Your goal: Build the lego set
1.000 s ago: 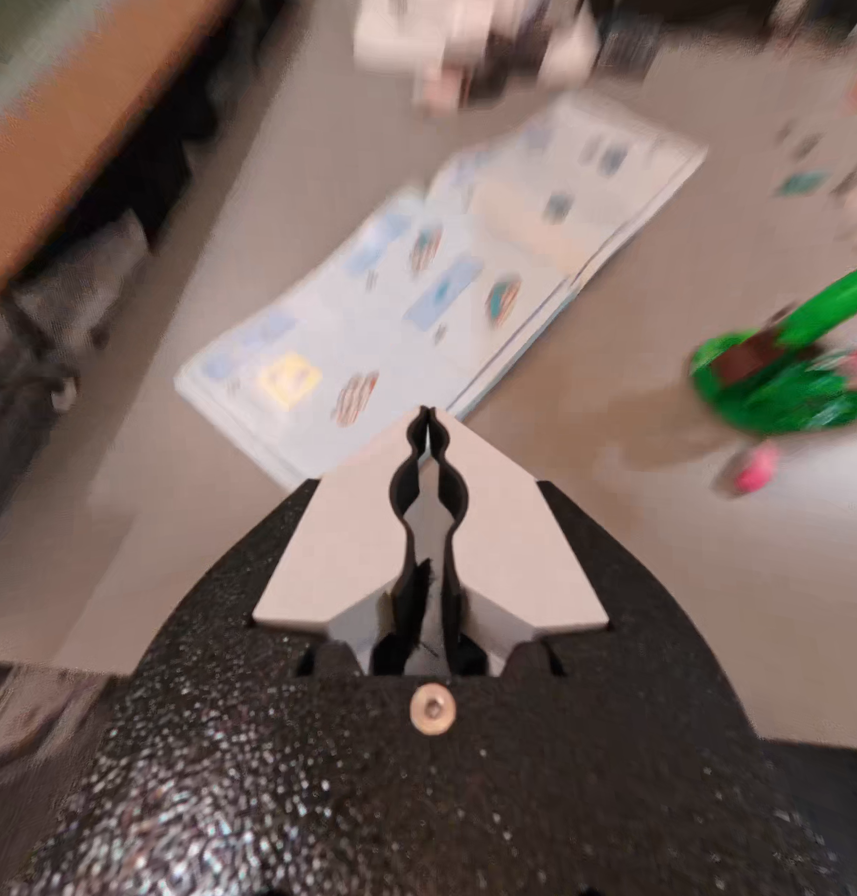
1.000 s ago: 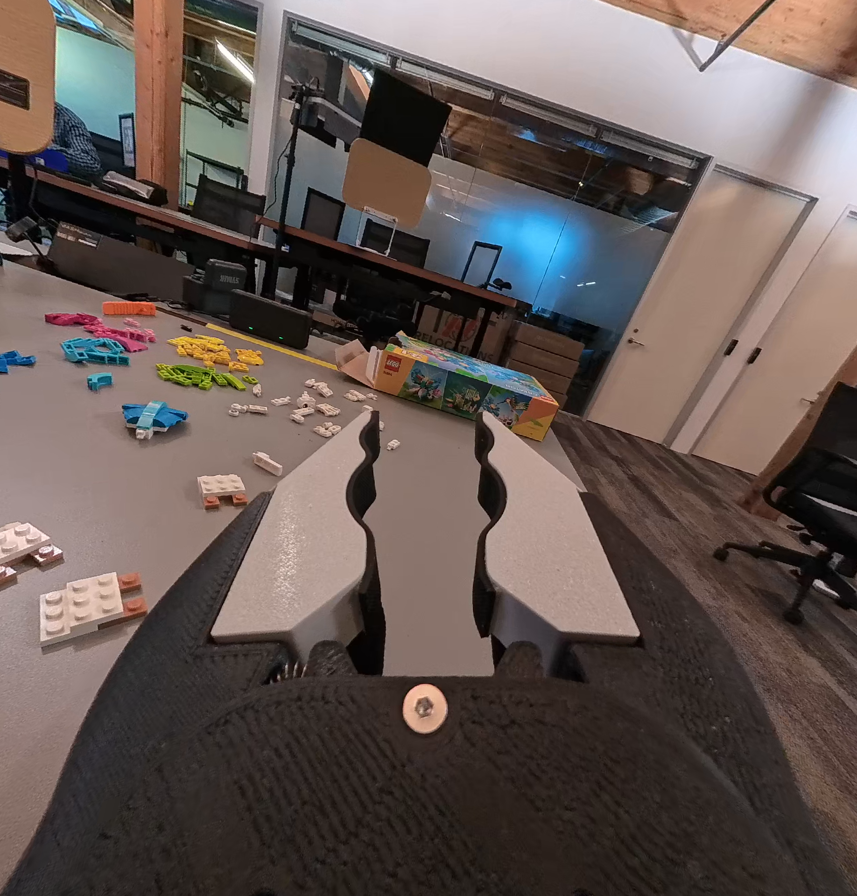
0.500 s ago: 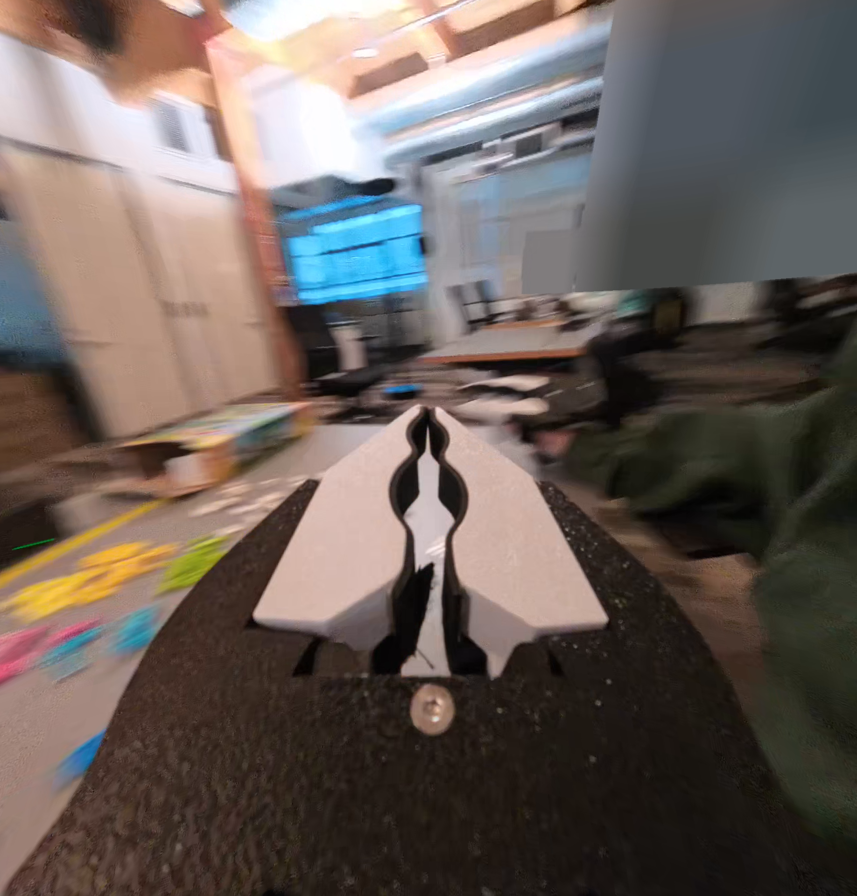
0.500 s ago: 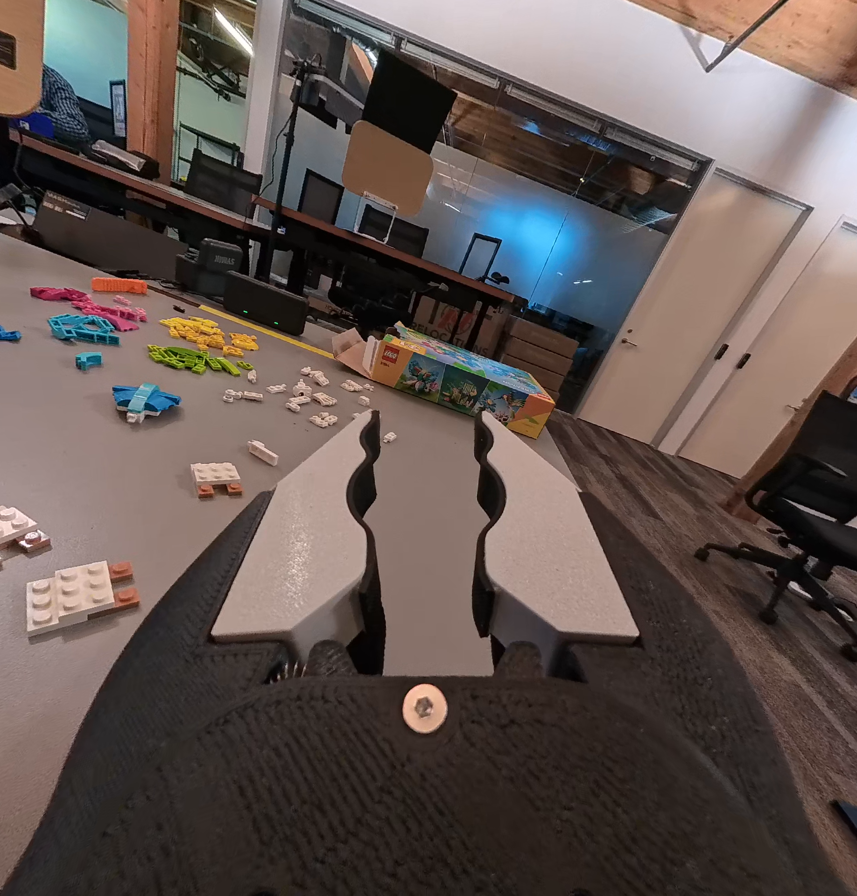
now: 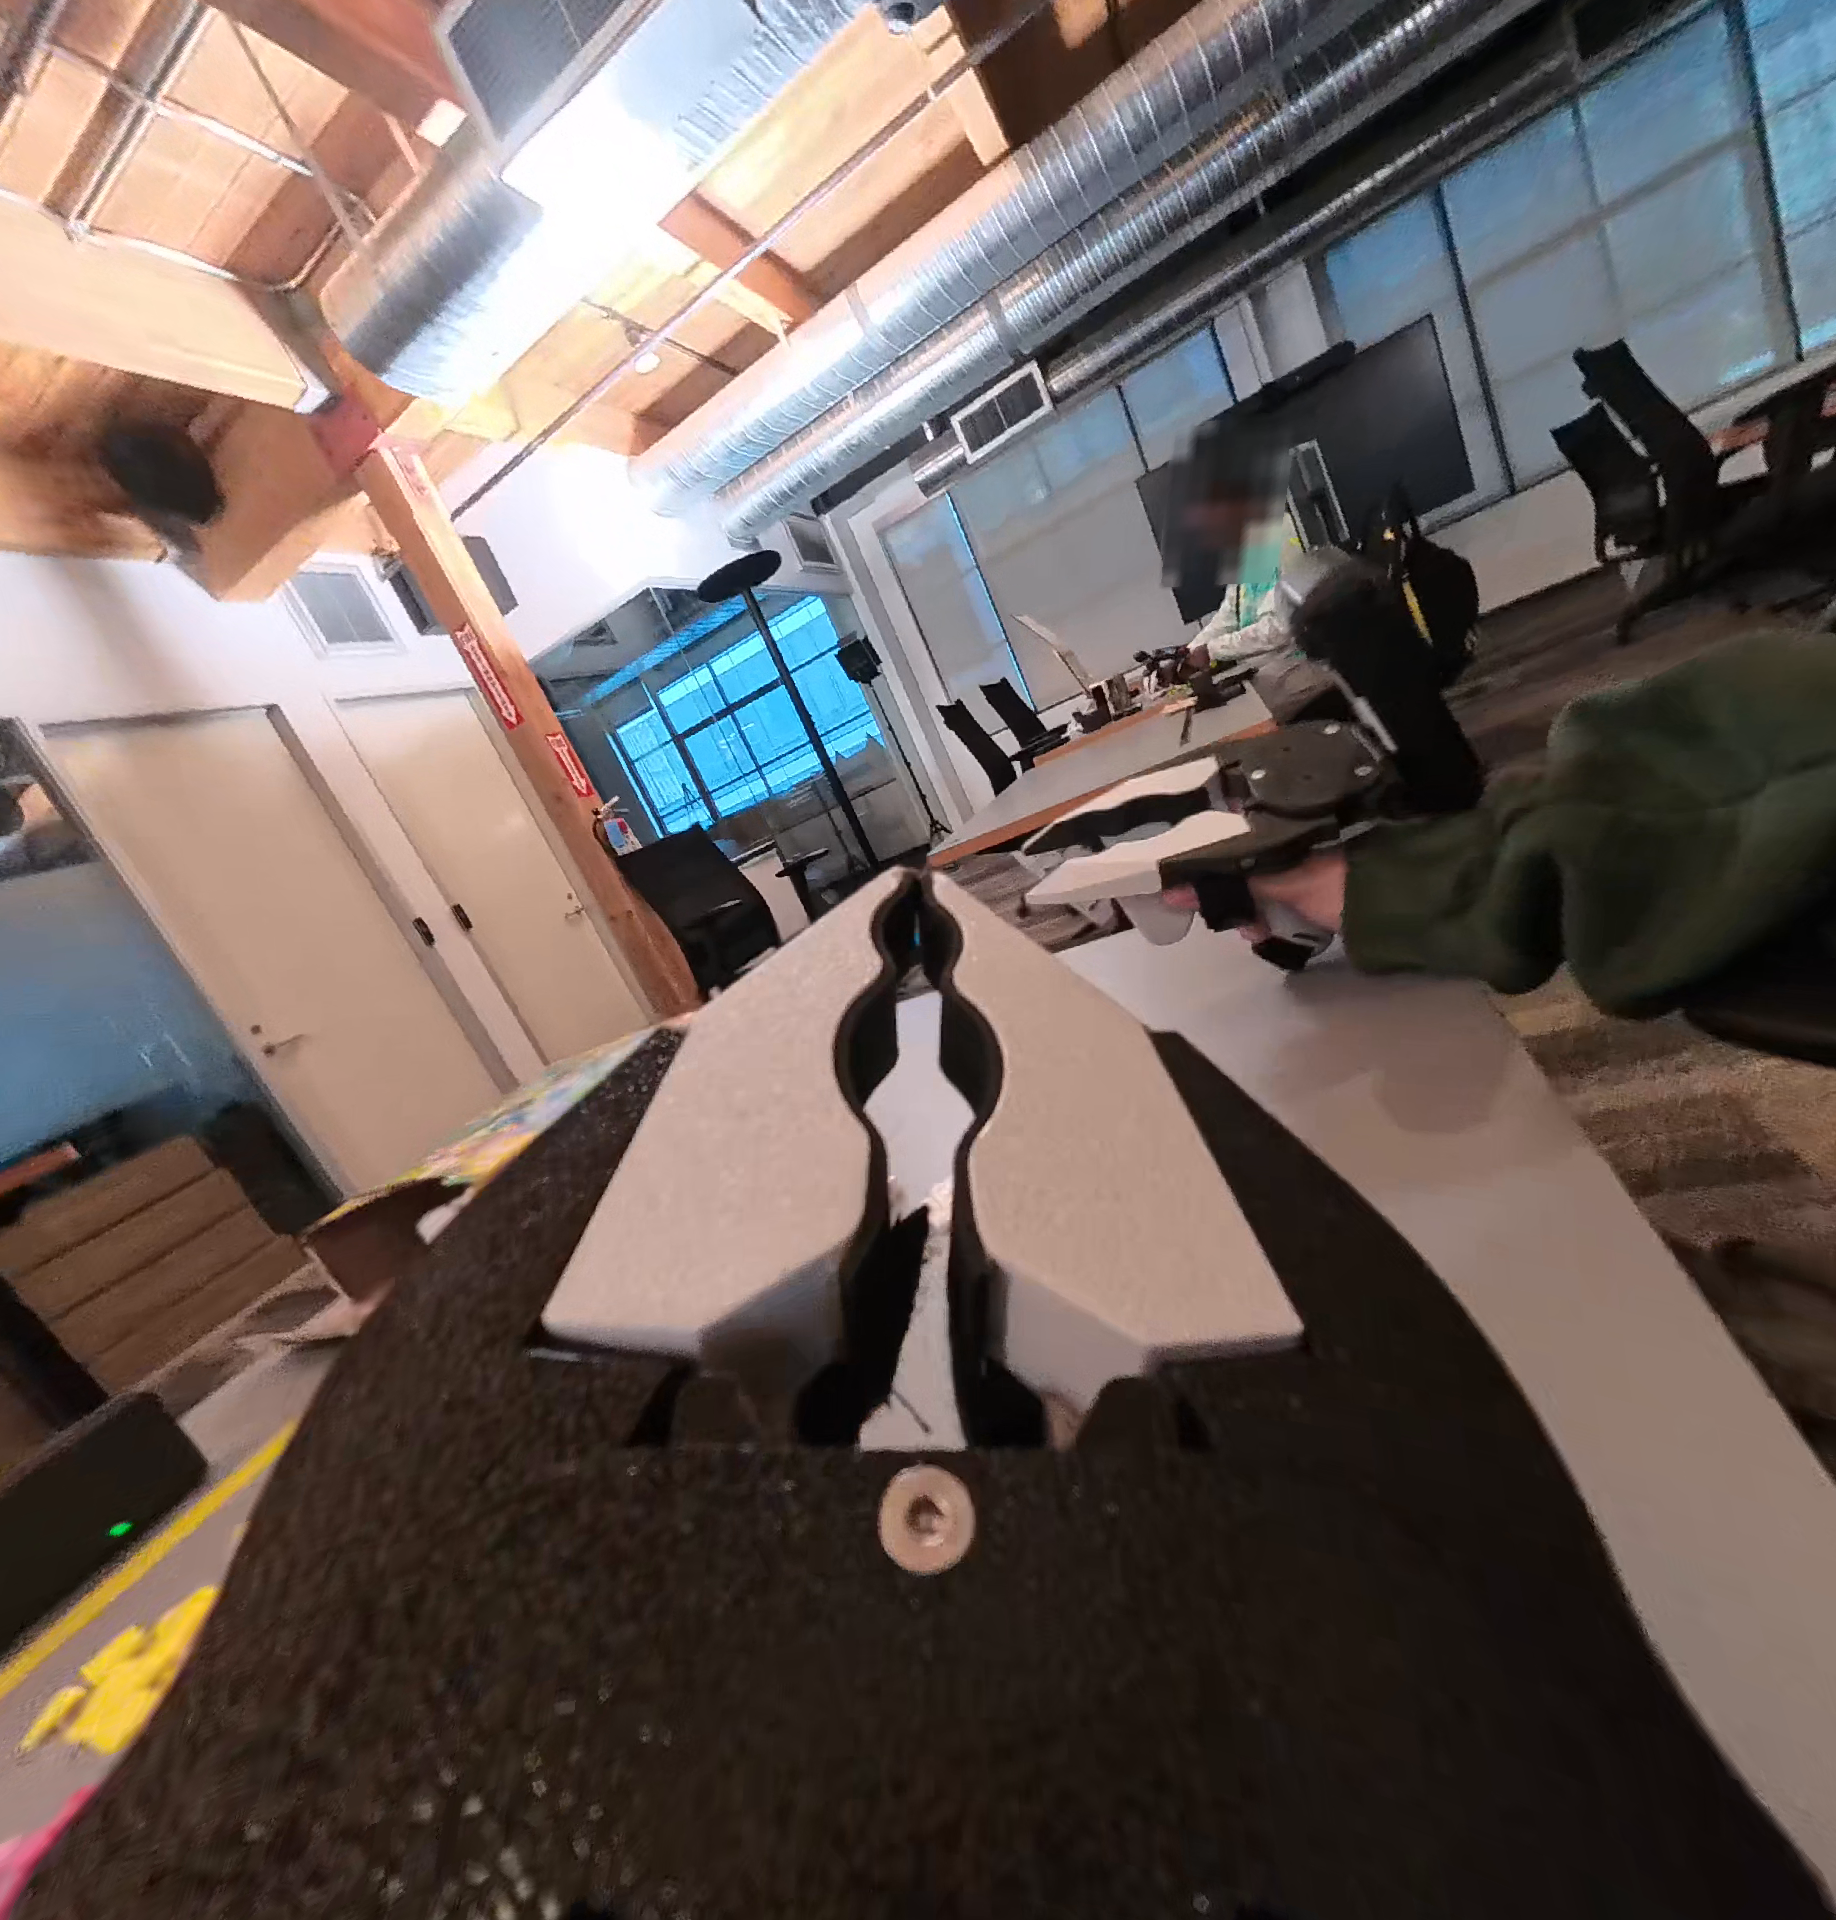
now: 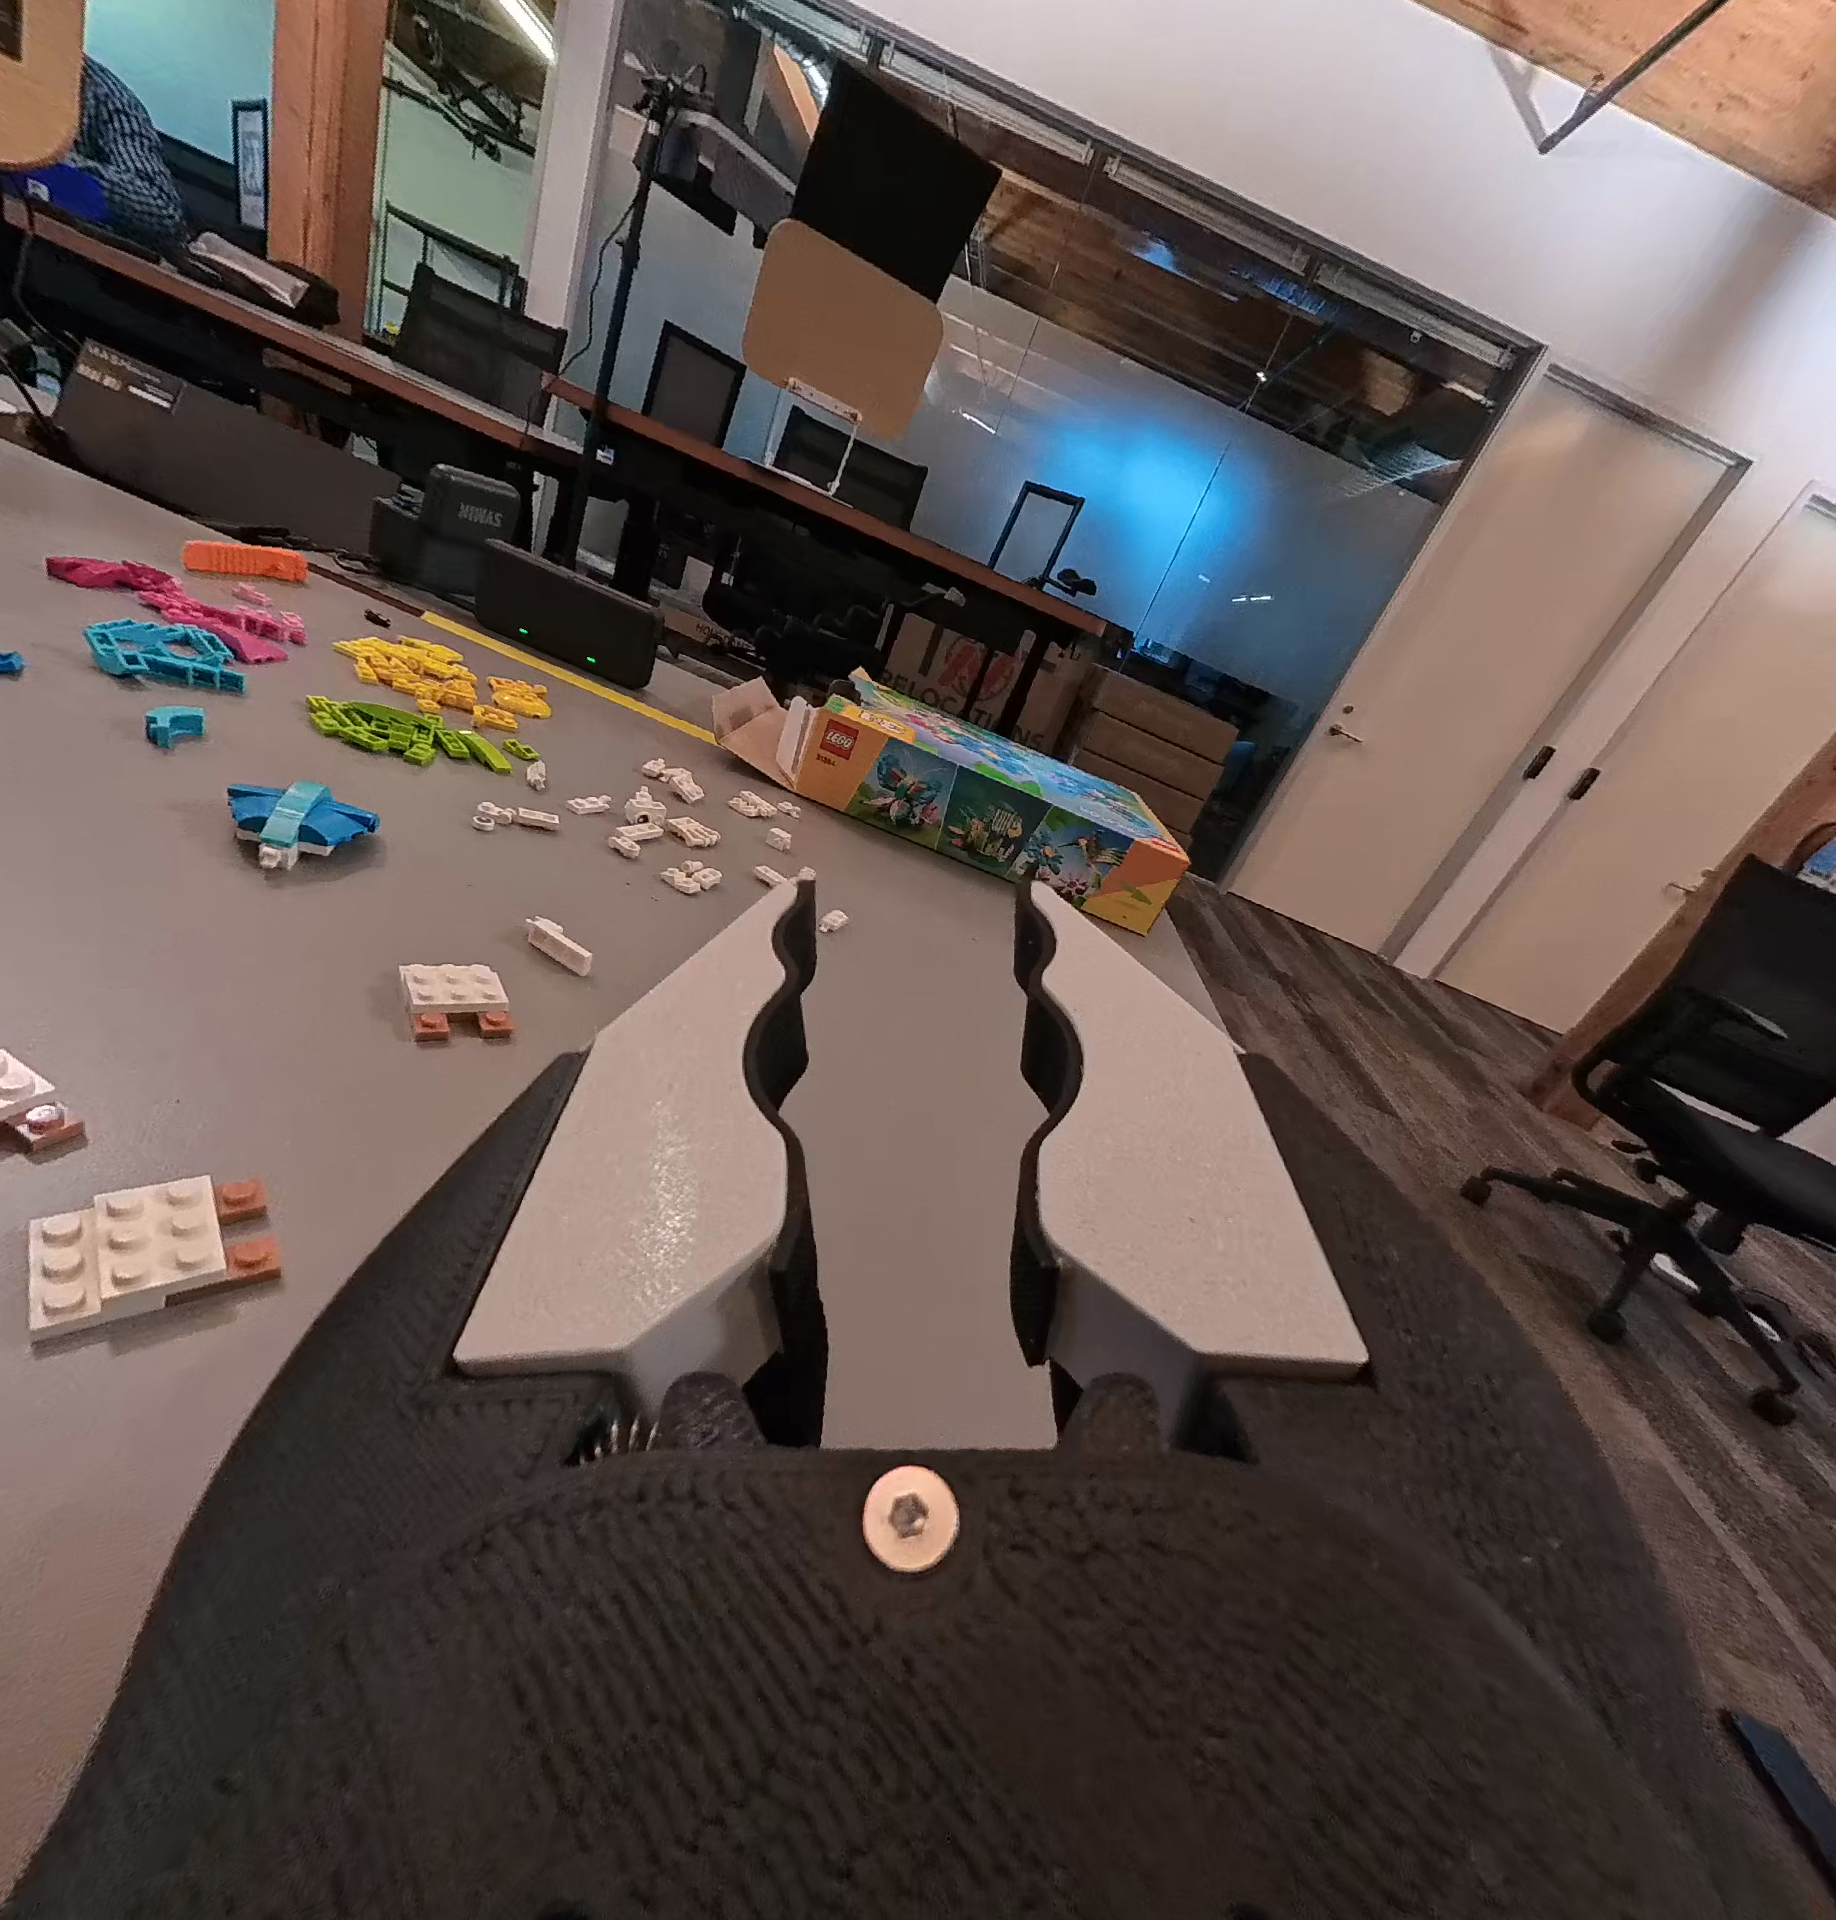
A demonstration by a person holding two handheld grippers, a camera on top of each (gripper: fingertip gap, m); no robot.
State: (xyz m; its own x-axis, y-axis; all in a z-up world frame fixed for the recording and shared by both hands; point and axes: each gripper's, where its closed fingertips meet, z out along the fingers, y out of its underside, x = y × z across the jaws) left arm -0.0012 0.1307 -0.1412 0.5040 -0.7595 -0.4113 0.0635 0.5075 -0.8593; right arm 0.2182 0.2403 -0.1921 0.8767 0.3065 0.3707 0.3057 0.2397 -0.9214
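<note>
The right gripper (image 6: 914,904) hangs low over the grey table (image 6: 166,956), its two fingers parted on air. Near it lie two white plate assemblies (image 6: 455,1000), scattered white bits (image 6: 675,821) and one toy box (image 6: 987,805). The left gripper (image 5: 916,883), tilted upward, seems closed on nothing.

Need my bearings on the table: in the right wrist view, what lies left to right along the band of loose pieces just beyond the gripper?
Blue brick model → lime green pieces → scattered white pieces → colourful toy box.
</note>
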